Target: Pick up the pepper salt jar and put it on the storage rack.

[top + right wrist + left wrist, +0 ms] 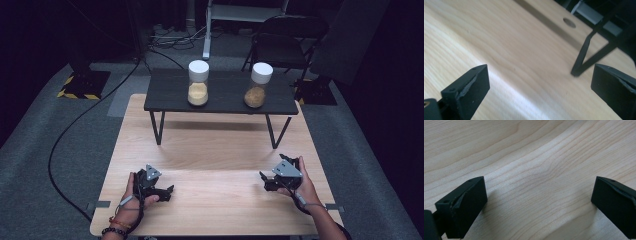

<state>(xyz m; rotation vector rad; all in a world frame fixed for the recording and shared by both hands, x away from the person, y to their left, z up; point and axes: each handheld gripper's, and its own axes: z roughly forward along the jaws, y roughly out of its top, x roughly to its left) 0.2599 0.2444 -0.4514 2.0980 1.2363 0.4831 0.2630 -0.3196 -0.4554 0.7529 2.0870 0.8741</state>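
Pale wood table (210,150) with fine wavy grain. Black shelf (220,92) on black legs. Two clear jars, white lids: left jar (198,82) holds yellow-tan grains, right jar (259,85) browner ones. Black grippers, left (167,192) and right (263,179). Grey carpet (60,150).

no readable text, no labels, no brands, no numbers on anything in view
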